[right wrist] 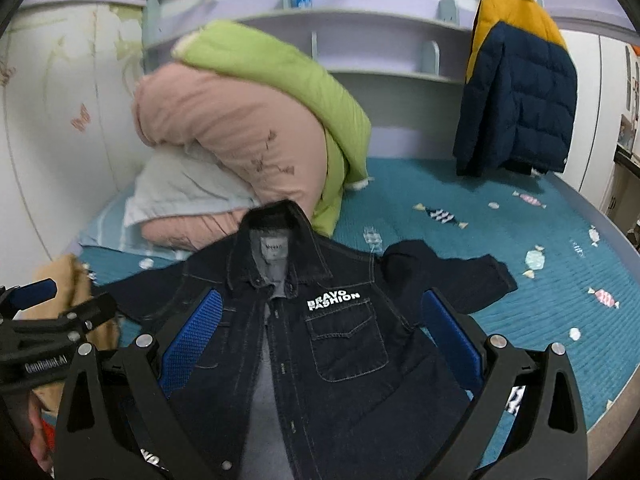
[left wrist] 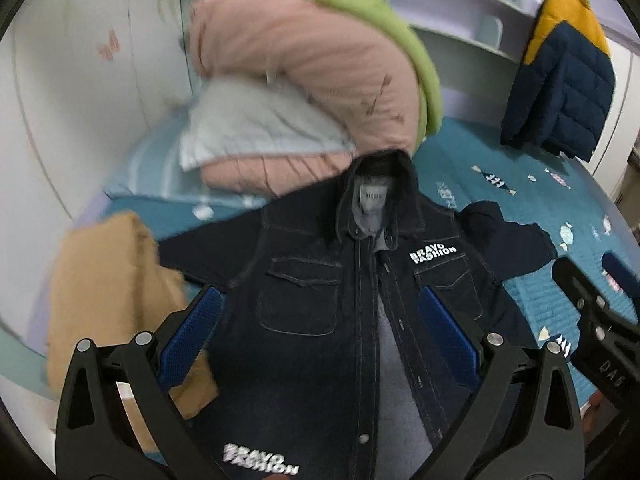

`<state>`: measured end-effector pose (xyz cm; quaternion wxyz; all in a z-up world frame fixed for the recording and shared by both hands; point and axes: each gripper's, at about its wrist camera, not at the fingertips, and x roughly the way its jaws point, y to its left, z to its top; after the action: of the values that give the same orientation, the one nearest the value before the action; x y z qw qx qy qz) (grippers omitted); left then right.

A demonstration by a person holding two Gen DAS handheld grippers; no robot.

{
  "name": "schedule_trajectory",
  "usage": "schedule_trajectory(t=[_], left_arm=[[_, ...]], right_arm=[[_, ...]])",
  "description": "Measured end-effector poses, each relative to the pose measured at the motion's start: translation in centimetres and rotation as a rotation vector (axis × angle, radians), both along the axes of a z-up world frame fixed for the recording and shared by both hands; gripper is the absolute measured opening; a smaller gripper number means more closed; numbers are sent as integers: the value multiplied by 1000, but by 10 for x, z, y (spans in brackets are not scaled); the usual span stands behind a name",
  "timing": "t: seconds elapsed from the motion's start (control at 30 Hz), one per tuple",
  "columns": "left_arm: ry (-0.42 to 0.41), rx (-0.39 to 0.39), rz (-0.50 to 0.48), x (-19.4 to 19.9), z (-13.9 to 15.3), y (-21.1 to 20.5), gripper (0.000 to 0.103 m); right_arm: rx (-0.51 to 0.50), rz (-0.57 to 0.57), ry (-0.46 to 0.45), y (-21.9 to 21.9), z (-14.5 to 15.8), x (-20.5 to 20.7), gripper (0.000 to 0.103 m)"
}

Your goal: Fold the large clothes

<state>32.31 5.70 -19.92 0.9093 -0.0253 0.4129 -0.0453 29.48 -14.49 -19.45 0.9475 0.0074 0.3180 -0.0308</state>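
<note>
A dark denim jacket (left wrist: 320, 320) with white "BRAVO FASHION" lettering lies front up on the teal bed cover, collar away from me, sleeves spread to both sides. It also shows in the right wrist view (right wrist: 344, 340). My left gripper (left wrist: 320, 308) is open above the jacket's chest, blue pads wide apart, holding nothing. My right gripper (right wrist: 322, 312) is open above the jacket's right chest pocket, also empty. The right gripper shows at the right edge of the left wrist view (left wrist: 592, 320), and the left gripper at the left edge of the right wrist view (right wrist: 48, 320).
A pile of pink, green and pale blue bedding (right wrist: 248, 136) sits behind the collar. A tan garment (left wrist: 112, 300) lies to the jacket's left. A navy and yellow puffer jacket (right wrist: 516, 92) hangs at the back right. Teal bed cover (right wrist: 520, 280) stretches to the right.
</note>
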Motion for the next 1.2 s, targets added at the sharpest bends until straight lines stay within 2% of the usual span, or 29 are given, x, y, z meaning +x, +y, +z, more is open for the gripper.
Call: schedule_trajectory(t=[0.1, 0.13, 0.3, 0.43, 0.5, 0.57, 0.63, 0.7, 0.77, 0.83, 0.87, 0.9, 0.93, 1.0, 1.1, 1.2], left_arm=[[76, -131, 29, 40, -29, 24, 98], [90, -150, 43, 50, -34, 31, 98], [194, -189, 124, 130, -51, 98, 98], [249, -233, 224, 168, -49, 171, 98], [280, -292, 240, 182, -48, 205, 98], [326, -265, 301, 197, -45, 241, 98], [320, -313, 334, 205, -39, 275, 98], [233, -394, 393, 205, -24, 312, 98], [212, -367, 437, 209, -21, 337, 98], [321, -297, 458, 223, -42, 361, 98], [413, -290, 462, 228, -62, 373, 98], [518, -319, 471, 231, -90, 387, 98], [587, -349, 500, 230, -111, 396, 98], [656, -437, 550, 226, -147, 411, 98], [691, -434, 571, 225, -178, 418, 98], [723, -413, 571, 228, -196, 418, 98]], right_arm=[[10, -2, 45, -3, -26, 27, 96], [17, 2, 62, -4, -35, 36, 96], [26, 40, 136, -1, -71, 70, 96], [12, 69, 178, 0, -95, 93, 96], [16, 82, 191, 1, -103, 101, 96], [9, 103, 204, 3, -111, 107, 96], [-5, 122, 215, 5, -119, 113, 96], [-8, 139, 232, 9, -126, 119, 96], [-16, 153, 244, 12, -133, 125, 96], [-30, 165, 248, 15, -137, 129, 96], [-36, 168, 245, 17, -139, 131, 96], [-40, 169, 243, 16, -140, 133, 96], [-42, 167, 245, 15, -141, 135, 96], [-42, 157, 245, 11, -142, 136, 96], [-38, 131, 251, 0, -146, 139, 96], [-33, 118, 262, -5, -151, 141, 96]])
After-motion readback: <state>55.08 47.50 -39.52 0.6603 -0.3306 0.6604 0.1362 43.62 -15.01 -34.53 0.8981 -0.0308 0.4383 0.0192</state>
